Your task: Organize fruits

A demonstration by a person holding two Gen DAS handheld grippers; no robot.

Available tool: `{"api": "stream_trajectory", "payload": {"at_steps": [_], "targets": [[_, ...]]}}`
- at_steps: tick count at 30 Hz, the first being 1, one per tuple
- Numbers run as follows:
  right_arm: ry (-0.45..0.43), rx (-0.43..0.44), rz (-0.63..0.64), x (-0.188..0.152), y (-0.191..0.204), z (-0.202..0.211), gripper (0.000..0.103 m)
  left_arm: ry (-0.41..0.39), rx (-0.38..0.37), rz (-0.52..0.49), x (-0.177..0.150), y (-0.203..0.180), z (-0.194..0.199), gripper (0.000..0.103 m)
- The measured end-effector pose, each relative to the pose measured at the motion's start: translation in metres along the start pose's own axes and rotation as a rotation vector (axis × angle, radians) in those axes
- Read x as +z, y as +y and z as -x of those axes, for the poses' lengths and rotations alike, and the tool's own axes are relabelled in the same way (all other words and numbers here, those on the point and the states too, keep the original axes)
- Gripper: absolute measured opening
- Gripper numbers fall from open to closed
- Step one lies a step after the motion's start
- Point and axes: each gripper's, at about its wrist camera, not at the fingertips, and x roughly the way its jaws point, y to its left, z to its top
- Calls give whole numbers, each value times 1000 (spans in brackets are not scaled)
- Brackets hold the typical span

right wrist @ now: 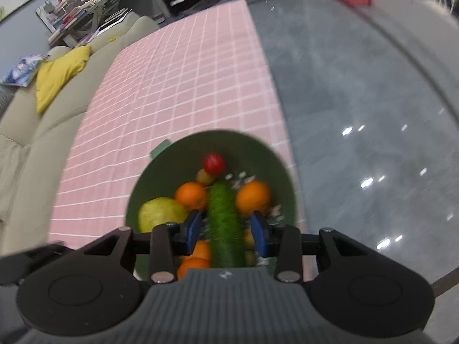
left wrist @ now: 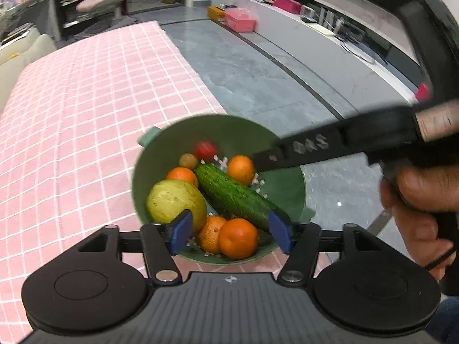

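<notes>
A bumpy, dark green cucumber [left wrist: 233,196] lies slantwise across a round, smooth green colander bowl [left wrist: 289,197], on top of glossy oranges [left wrist: 238,238] with dimpled skin. Beside it rest a large, matte yellow-green fruit [left wrist: 172,200], a small red round fruit [left wrist: 205,149] and a small brownish one [left wrist: 188,160].

The bowl sits at the right edge of the table, near its front corner, on a pink cloth [left wrist: 86,109] checked with white lines.

The left gripper [left wrist: 231,232] hangs over the bowl's near rim, its blue pads spread wide and clear of the fruit. The right gripper [right wrist: 226,230] straddles the cucumber, pads parted with a gap on each side, pressing nothing.

Grey polished floor [right wrist: 358,100] lies past the table's right edge.
</notes>
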Motion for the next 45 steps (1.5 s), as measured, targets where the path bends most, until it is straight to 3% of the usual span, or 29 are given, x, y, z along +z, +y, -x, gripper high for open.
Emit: {"api": "stream_trajectory", "payload": {"at_steps": [5, 8, 13, 24, 45], "targets": [[-73, 4, 0, -9, -3, 34, 43, -27, 68, 52, 5, 5, 19, 85], [-114, -10, 15, -18, -1, 51, 56, -35, 134, 105, 5, 8, 26, 89], [-148, -55, 47, -38, 4, 70, 56, -32, 193, 193, -1, 9, 31, 89], [-166, -78, 71, -67, 9, 95, 56, -54, 212, 204, -7, 0, 56, 89], [-154, -71, 74, -69, 11, 94, 56, -49, 214, 196, -10, -2, 57, 89]]}}
